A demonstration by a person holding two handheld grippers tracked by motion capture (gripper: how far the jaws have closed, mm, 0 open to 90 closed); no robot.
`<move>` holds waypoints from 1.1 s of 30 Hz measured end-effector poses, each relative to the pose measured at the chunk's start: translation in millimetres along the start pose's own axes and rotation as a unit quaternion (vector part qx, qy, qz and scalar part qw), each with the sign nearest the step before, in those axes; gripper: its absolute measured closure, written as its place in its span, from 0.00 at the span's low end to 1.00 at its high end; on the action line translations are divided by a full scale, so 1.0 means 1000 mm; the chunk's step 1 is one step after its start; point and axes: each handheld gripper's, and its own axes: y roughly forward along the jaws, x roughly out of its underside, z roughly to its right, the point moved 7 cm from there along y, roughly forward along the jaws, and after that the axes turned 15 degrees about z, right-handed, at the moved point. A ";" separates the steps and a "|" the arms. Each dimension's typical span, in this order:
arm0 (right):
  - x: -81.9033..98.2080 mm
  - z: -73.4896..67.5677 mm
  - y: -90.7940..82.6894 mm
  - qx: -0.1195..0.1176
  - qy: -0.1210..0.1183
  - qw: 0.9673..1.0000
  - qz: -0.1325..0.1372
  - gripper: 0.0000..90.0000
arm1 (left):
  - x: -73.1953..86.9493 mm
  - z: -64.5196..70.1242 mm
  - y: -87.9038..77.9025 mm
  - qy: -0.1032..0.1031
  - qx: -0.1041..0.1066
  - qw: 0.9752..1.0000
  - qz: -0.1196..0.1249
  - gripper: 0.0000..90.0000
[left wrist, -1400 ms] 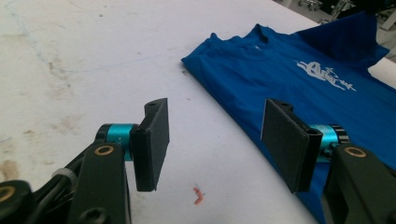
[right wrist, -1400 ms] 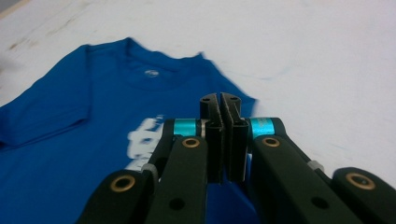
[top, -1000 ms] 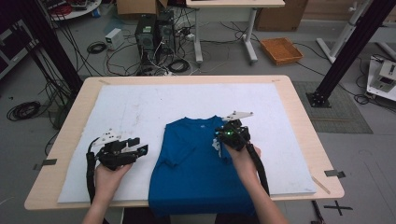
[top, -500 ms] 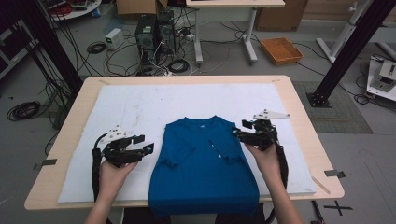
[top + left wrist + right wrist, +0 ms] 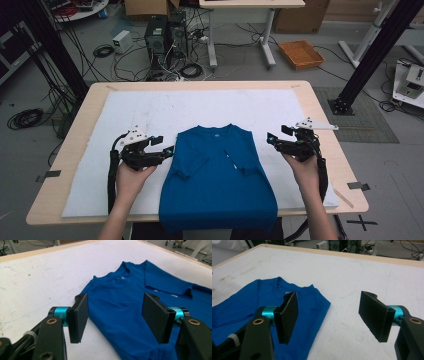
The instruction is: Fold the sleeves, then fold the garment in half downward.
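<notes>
A blue T-shirt [image 5: 218, 180] lies flat in the middle of the white-covered surface [image 5: 100, 150], collar away from the person, both sleeves folded in over the chest, its hem hanging over the near edge. The left gripper [image 5: 167, 151] hovers at the shirt's left folded edge with its fingers [image 5: 78, 317] spread; in the left gripper view the cloth edge sits between and just below them. The right gripper [image 5: 270, 140] is held apart from the shirt's right edge, its fingers [image 5: 287, 317] spread over bare cover, with the shoulder fold beyond the one nearer the shirt.

The step looks like the next fold, probably lengthwise or bottom up. To do it well, each gripper should take both layers at matching points on its side, low to the surface, then lift evenly so the tucked sleeves do not slip out.
</notes>
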 end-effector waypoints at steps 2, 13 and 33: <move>0.000 0.002 -0.001 0.003 0.001 1.000 0.000 0.35 | 0.002 -0.003 -0.001 0.001 -0.006 1.000 -0.001 0.41; -0.001 0.012 -0.013 0.018 0.002 1.000 0.003 0.34 | -0.001 -0.005 -0.005 0.007 -0.013 1.000 0.011 0.41; 0.003 0.010 -0.008 0.014 0.003 1.000 -0.005 0.34 | 0.000 -0.002 0.000 -0.001 -0.008 1.000 0.012 0.41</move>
